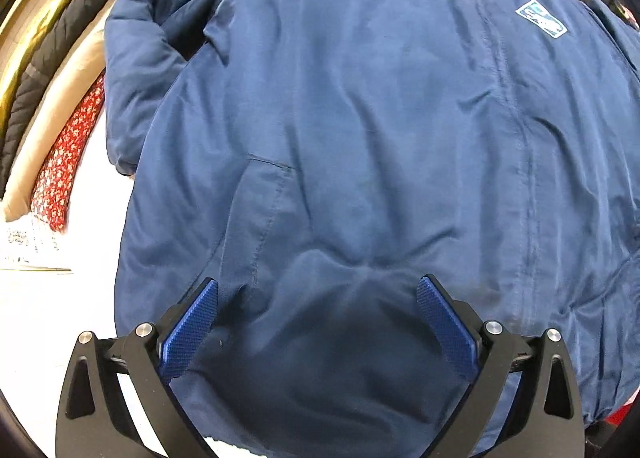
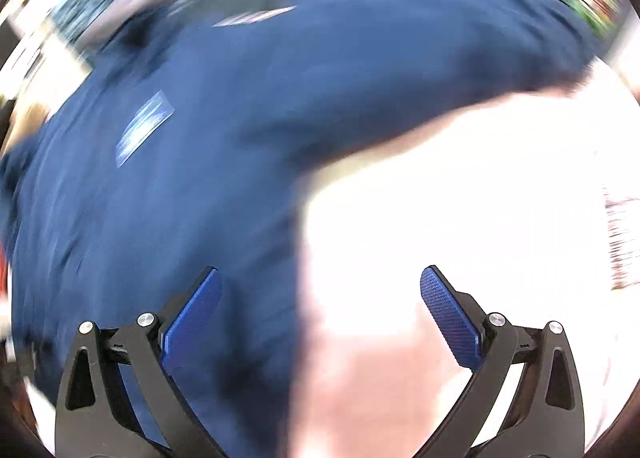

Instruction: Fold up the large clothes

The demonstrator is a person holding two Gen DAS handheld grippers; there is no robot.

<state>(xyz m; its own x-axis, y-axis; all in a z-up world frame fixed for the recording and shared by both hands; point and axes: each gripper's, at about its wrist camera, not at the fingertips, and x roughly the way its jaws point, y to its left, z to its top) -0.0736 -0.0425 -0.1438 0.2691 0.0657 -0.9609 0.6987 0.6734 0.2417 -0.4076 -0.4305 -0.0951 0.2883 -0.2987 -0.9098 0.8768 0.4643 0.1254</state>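
In the left wrist view, a navy padded jacket (image 1: pixel 360 137) is spread front-up on the white tabletop (image 1: pixel 48 318); the left gripper (image 1: pixel 318 286) hovers over its hem, jaws apart, empty. The smooth, slippery shell could slide or bunch if pinched shallowly. In the blurred right wrist view, the right gripper (image 2: pixel 320 278) is held jaws apart beside the jacket's edge.

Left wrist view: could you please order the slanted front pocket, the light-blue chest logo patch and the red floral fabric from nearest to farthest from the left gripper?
From the left gripper, jaws open over the hem of the navy blue jacket:
1. Slanted front pocket, just ahead, slightly left.
2. Red floral fabric, far left, off the jacket on the white surface.
3. Light-blue chest logo patch, far ahead, upper right.
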